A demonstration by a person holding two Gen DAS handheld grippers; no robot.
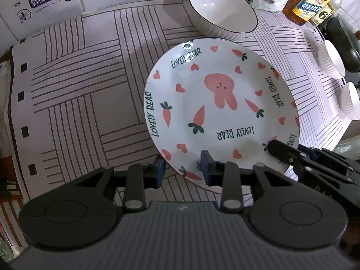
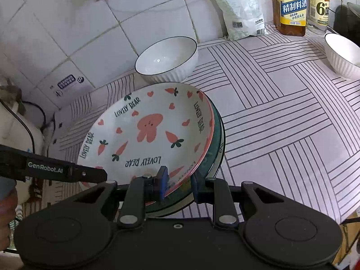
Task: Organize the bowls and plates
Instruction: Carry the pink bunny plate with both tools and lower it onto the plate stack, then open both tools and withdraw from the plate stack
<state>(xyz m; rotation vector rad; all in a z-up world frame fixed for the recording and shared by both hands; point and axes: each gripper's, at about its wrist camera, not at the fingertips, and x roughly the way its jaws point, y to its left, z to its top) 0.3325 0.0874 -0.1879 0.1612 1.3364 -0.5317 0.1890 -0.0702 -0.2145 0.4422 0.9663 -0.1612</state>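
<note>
Both grippers are on the stack. The rabbit plate, white with pink hearts, carrots and "LOVELY BEAR" lettering, sits on top of a green-rimmed plate, whose edge peeks out at three o'clock in the right wrist view.

The left gripper is at the plate's six o'clock rim. Its fingers stand part open, one blue pad over the plate's inner face, the other just off the edge on the mat side. Whether the pads press the rim, I cannot tell.

The right gripper straddles the near edge of both plates, one pad above the rabbit plate, the other outside the green rim. The gap is narrow, and the stack's edge sits between the pads; firm contact is not clear from here.

The stack tilts, its far edge raised toward the big white bowl at twelve o'clock, which stands on the striped mat near the tiled wall.

At two o'clock, a second white bowl. Behind it, a yellow-labelled bottle, a clear bottle, and a white bag leaning against the tiles. The left wrist view shows a third small bowl at three o'clock.
</note>
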